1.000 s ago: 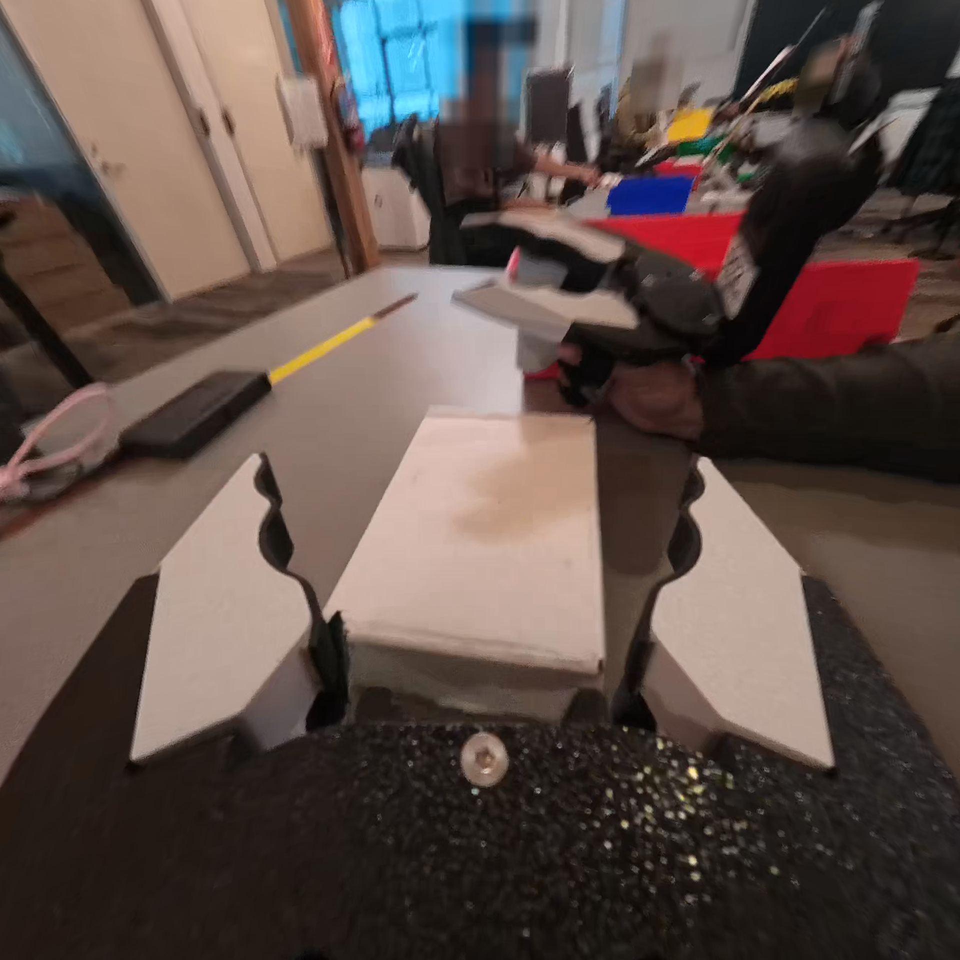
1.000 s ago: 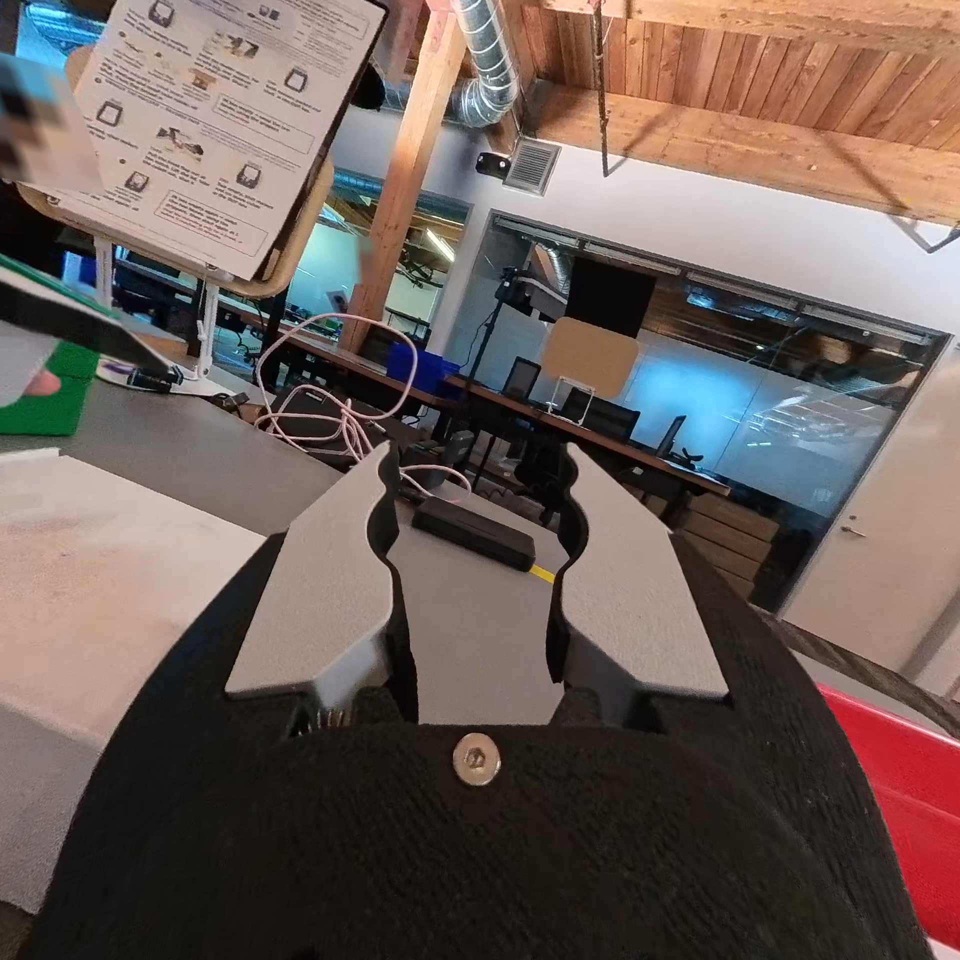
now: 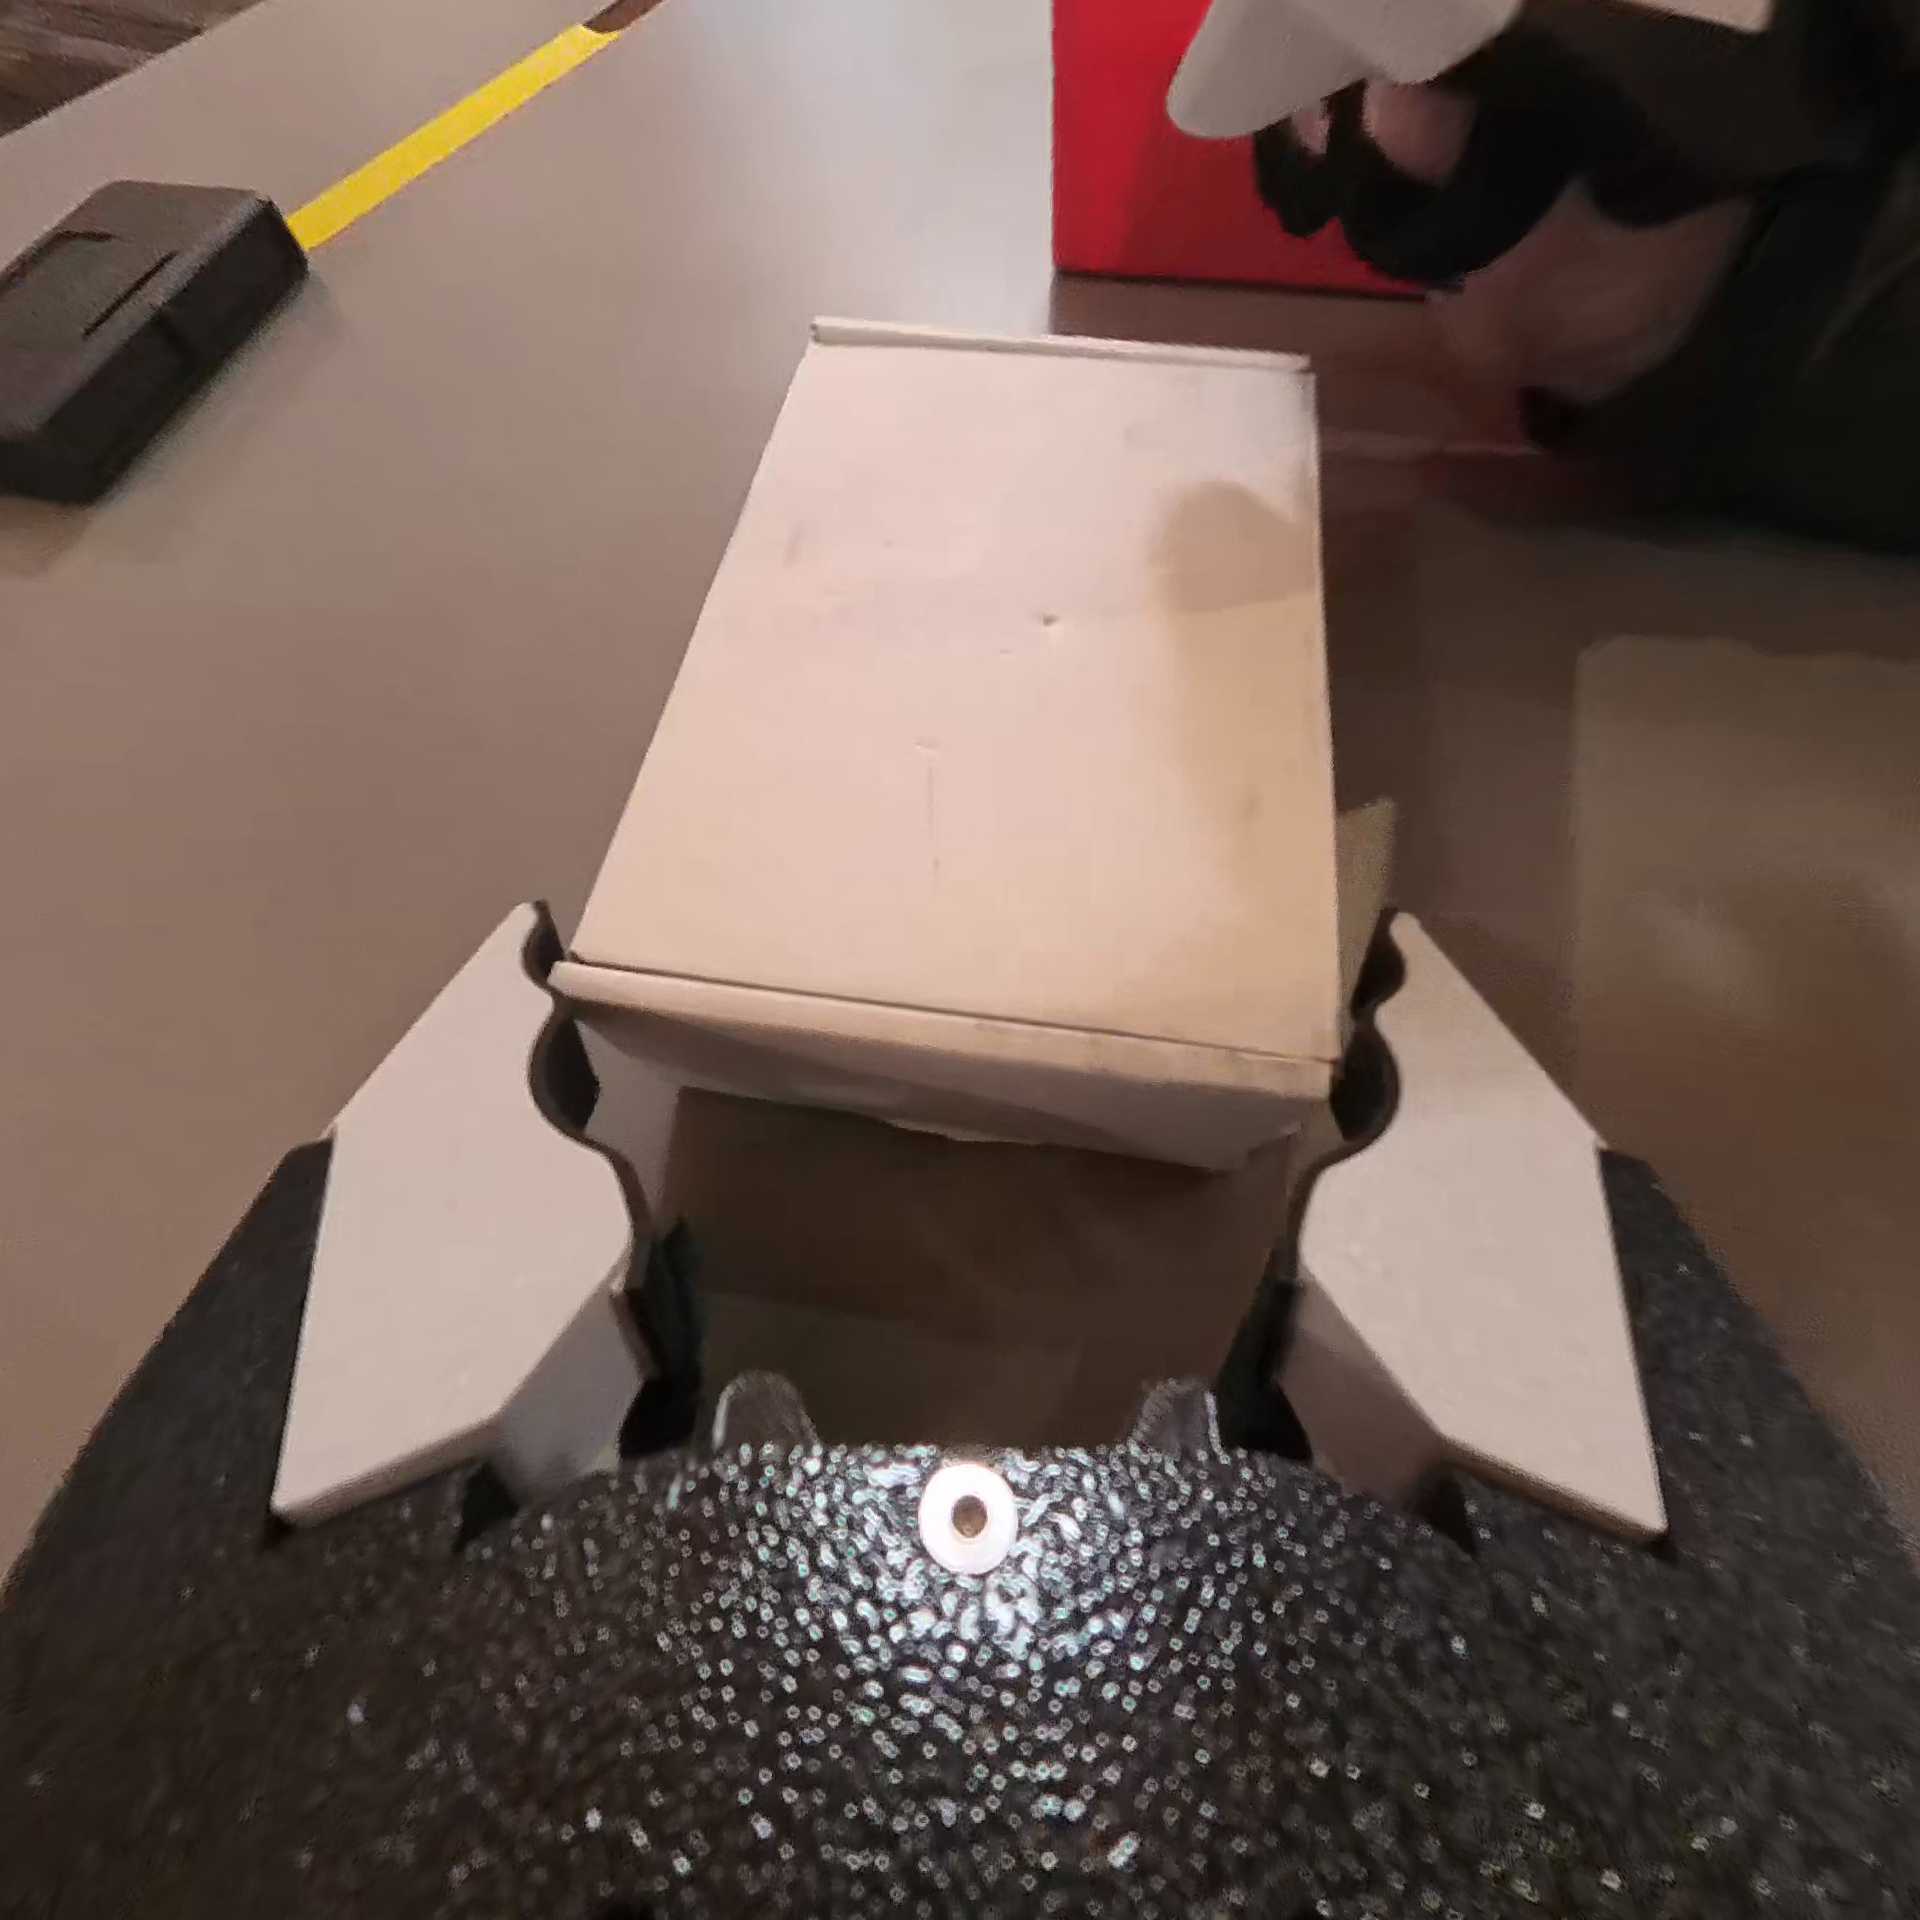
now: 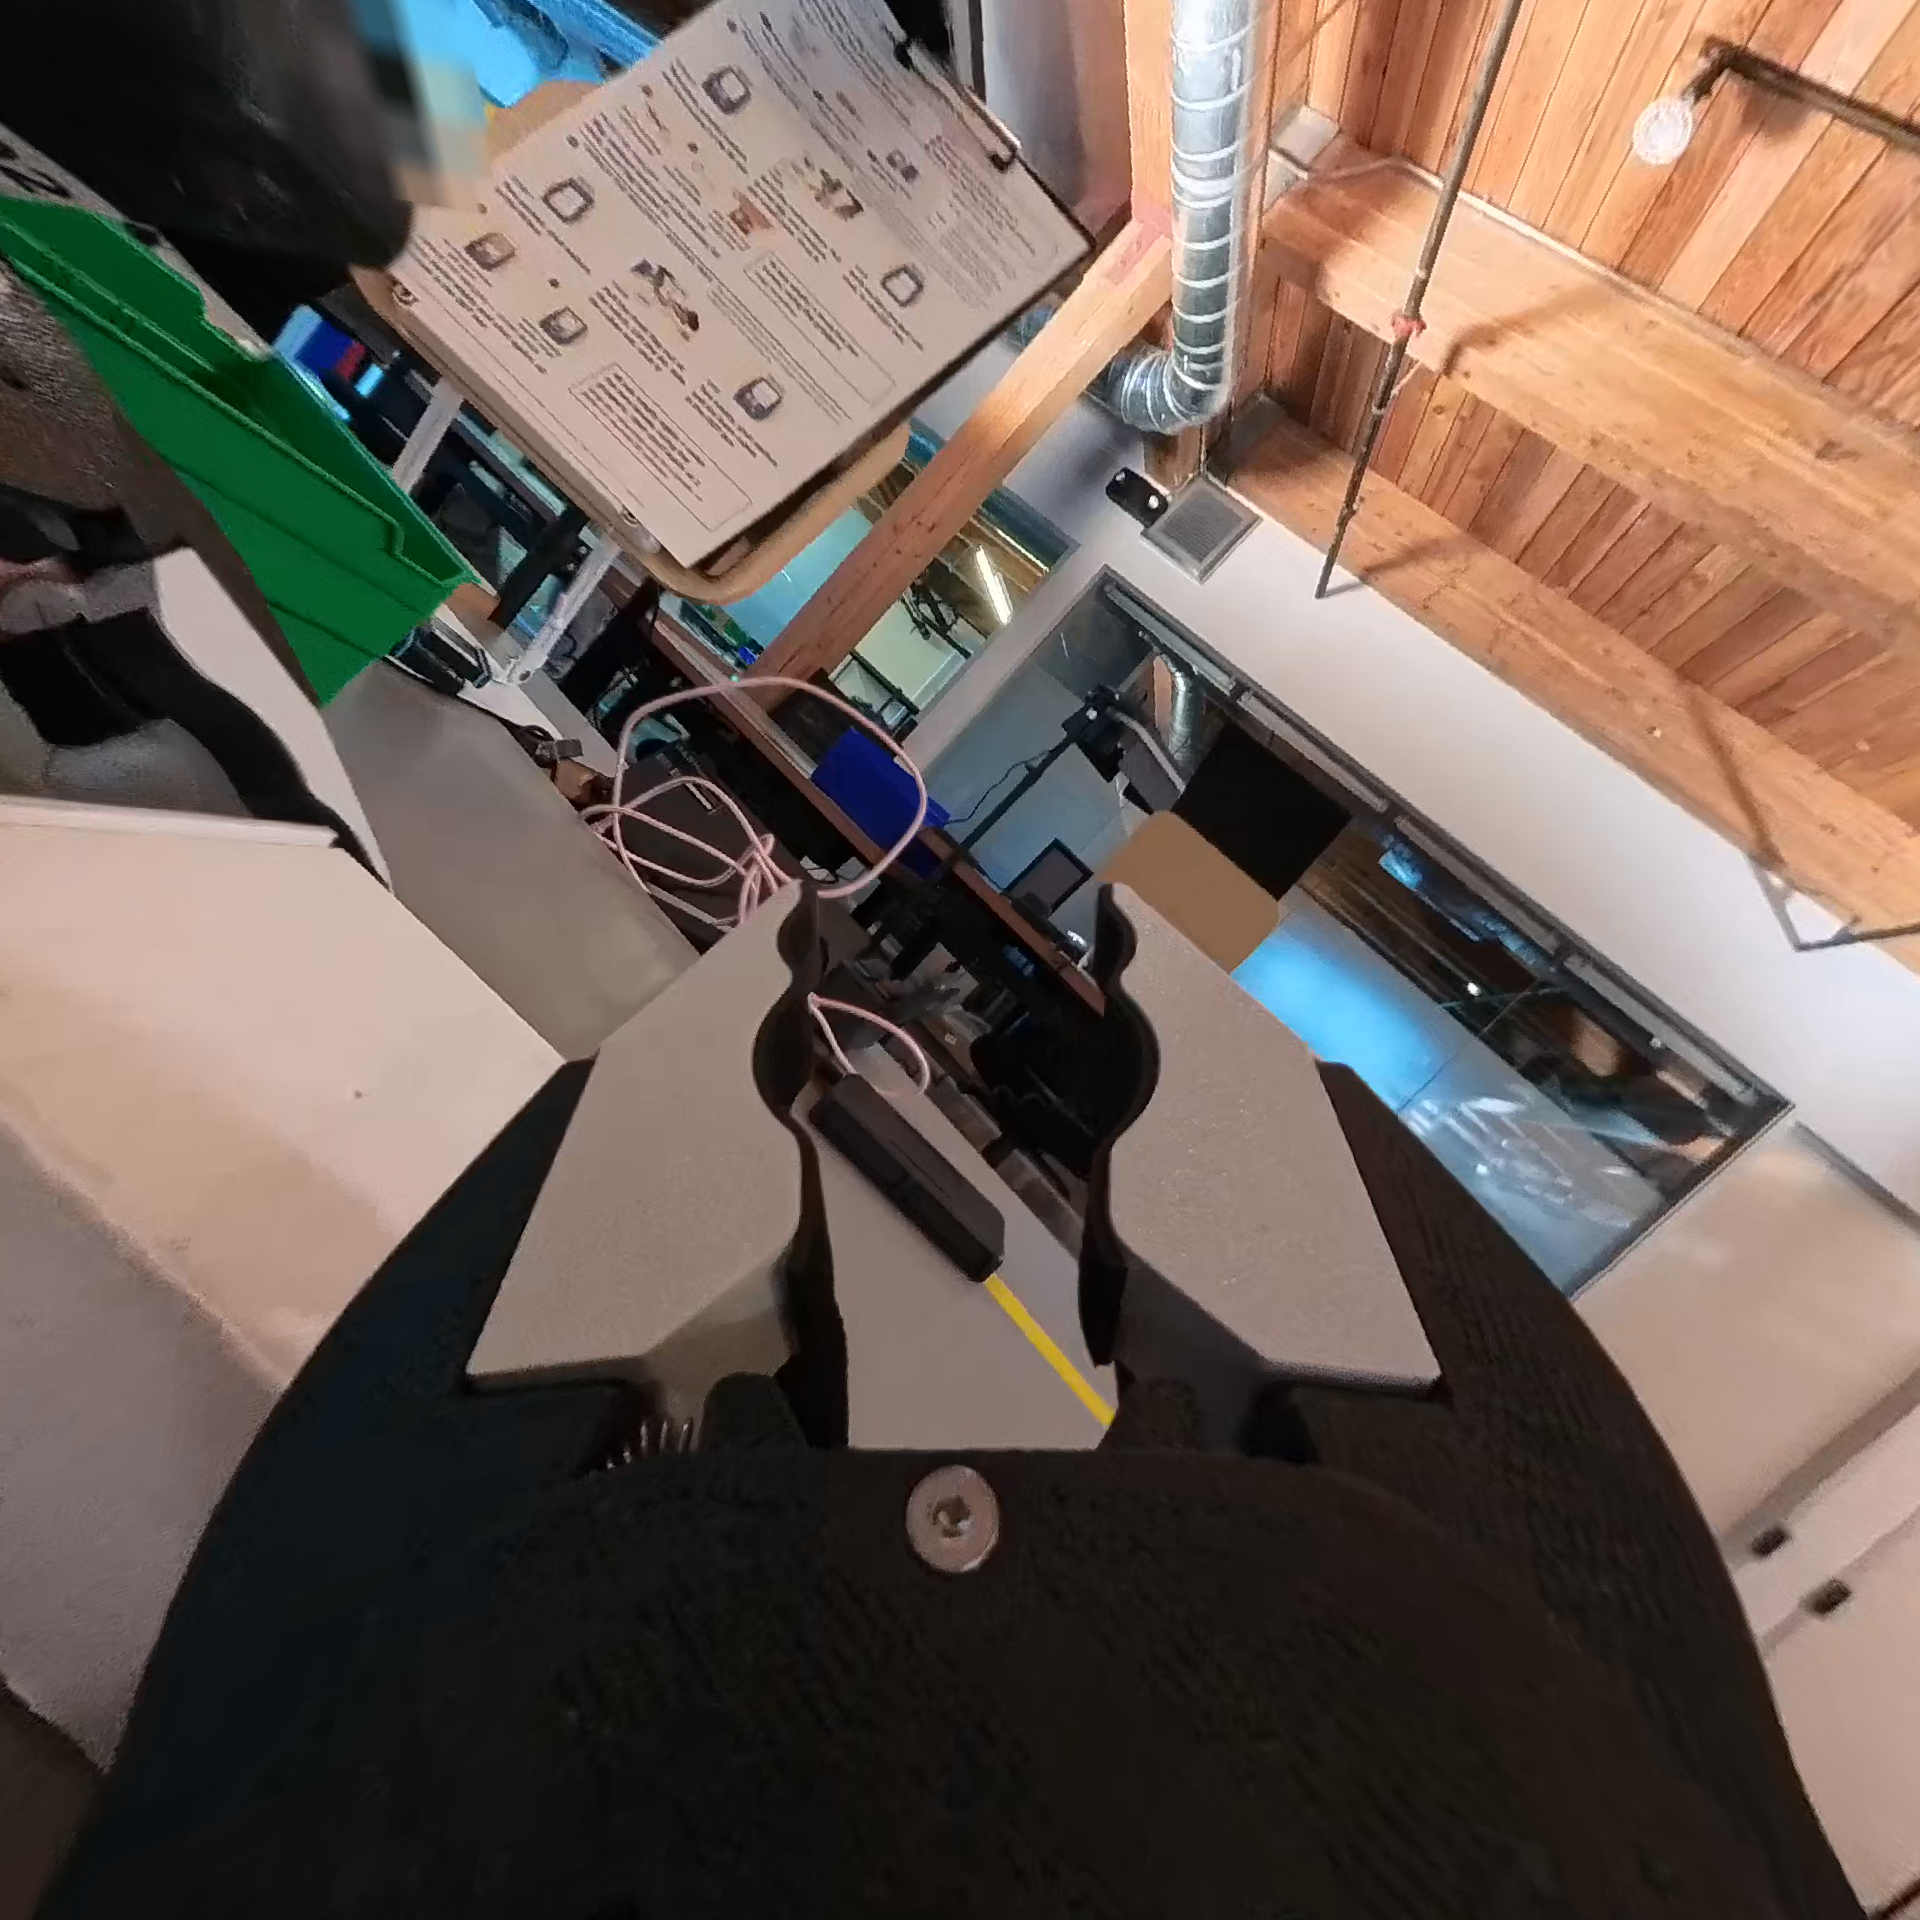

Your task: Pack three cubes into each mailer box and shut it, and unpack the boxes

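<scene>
Two spread left gripper (image 3: 951,1023) fingers hugging mailer box (image 3: 997,665) mid-desk (image 3: 312,727), right gripper (image 4: 951,1023) half-open on nothing; could shove box askew with loose front flap snagging.

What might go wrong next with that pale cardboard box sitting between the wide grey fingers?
1. The mailer box nearly fills the left gripper; whether the fingers press it is unclear, so it could slide instead of being gripped.
2. Its near front panel looks bowed, with a flap showing at the right; a hard squeeze may crumple it or spring the lid.
3. The right gripper is open and empty, angled upward, giving no support.
</scene>
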The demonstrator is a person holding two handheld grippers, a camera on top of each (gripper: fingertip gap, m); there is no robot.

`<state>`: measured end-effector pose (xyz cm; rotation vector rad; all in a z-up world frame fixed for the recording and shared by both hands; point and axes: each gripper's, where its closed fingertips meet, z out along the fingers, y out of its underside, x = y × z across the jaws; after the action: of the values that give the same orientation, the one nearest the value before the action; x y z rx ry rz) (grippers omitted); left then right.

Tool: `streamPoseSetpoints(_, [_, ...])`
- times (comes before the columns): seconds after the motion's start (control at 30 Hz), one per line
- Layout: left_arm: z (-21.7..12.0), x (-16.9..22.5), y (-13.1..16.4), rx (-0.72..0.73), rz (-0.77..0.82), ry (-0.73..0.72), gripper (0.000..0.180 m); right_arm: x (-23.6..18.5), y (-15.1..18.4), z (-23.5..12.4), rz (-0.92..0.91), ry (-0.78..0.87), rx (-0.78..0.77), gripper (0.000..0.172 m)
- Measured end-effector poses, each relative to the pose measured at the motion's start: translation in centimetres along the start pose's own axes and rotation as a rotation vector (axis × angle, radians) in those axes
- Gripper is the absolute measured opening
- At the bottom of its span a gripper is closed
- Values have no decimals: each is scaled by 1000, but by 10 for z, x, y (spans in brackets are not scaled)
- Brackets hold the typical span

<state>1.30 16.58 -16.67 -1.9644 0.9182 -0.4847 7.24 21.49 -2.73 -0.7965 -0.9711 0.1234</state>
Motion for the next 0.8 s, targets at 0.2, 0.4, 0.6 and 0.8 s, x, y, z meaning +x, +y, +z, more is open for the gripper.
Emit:
streamPoseSetpoints(0.2, [-1, -4, -1, 13, -52, 7, 143, -22, -19, -4, -286, -60, 26, 51])
streamPoseSetpoints(0.4, [-6, -13, -11, 95, -230, 22, 142, -83, -43, -23, -419, -352, 157, 69])
streamPoseSetpoints(0.6, [-9, -16, -15, 127, -294, 36, 142, -102, -14, -25, -405, -521, 41, 96])
streamPoseSetpoints(0.8, [-14, -19, -20, 186, -379, 88, 142, -111, 18, -26, -434, -600, -98, 94])
